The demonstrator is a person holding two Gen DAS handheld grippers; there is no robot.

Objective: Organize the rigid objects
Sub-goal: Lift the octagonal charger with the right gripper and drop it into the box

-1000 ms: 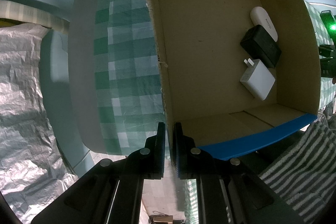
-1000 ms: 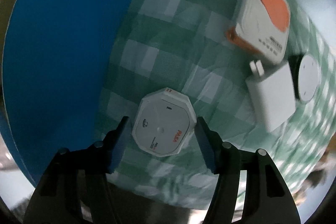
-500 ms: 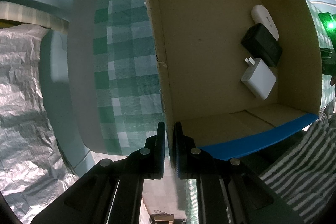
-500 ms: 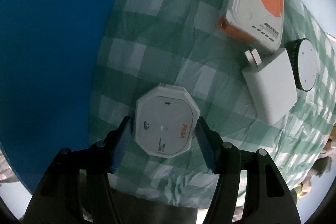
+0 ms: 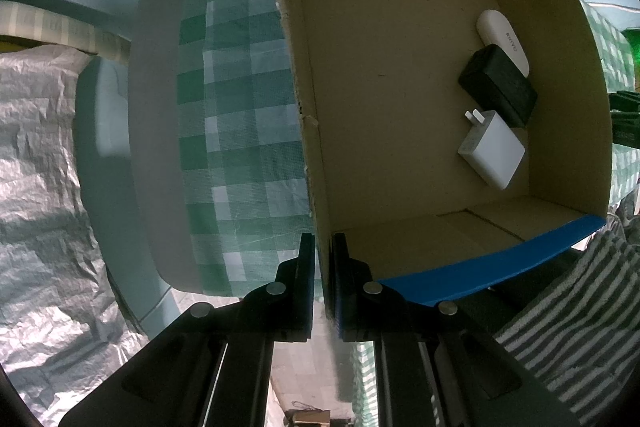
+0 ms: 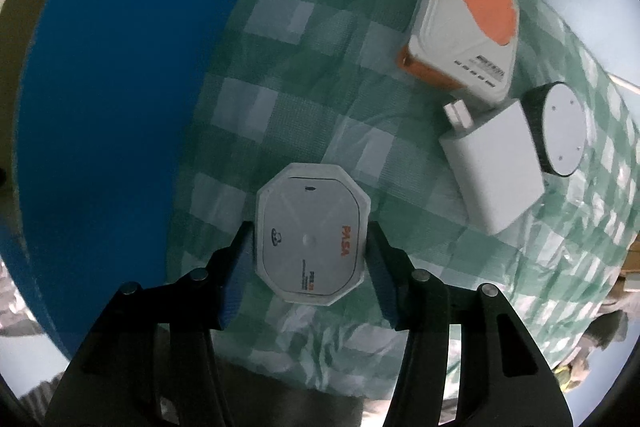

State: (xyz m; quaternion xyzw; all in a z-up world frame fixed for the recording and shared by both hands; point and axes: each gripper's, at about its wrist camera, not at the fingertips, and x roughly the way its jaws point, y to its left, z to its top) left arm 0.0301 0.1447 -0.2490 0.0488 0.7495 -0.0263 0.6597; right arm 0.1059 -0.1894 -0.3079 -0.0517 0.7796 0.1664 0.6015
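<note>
My left gripper (image 5: 322, 259) is shut on the near left wall of an open cardboard box (image 5: 308, 131). Inside the box lie a white oval case (image 5: 505, 41), a black block (image 5: 498, 85) and a white plug charger (image 5: 491, 149). My right gripper (image 6: 310, 247) is closed around a white octagonal device (image 6: 312, 233) marked PASA, which sits on the green checked cloth (image 6: 280, 75). Its blue pads touch both sides of the device.
Beyond the device lie an orange-and-white box (image 6: 468, 27), a white charger (image 6: 494, 167) and a round black-rimmed disc (image 6: 562, 129). The blue outer wall of the box (image 6: 100, 67) rises at the left. Crinkled silver sheeting (image 5: 40, 187) and a striped towel (image 5: 572, 327) flank the table.
The right gripper's fingers have closed in onto the sides of the octagonal device, and the view has shifted slightly. The left gripper has kept its hold on the box wall.
</note>
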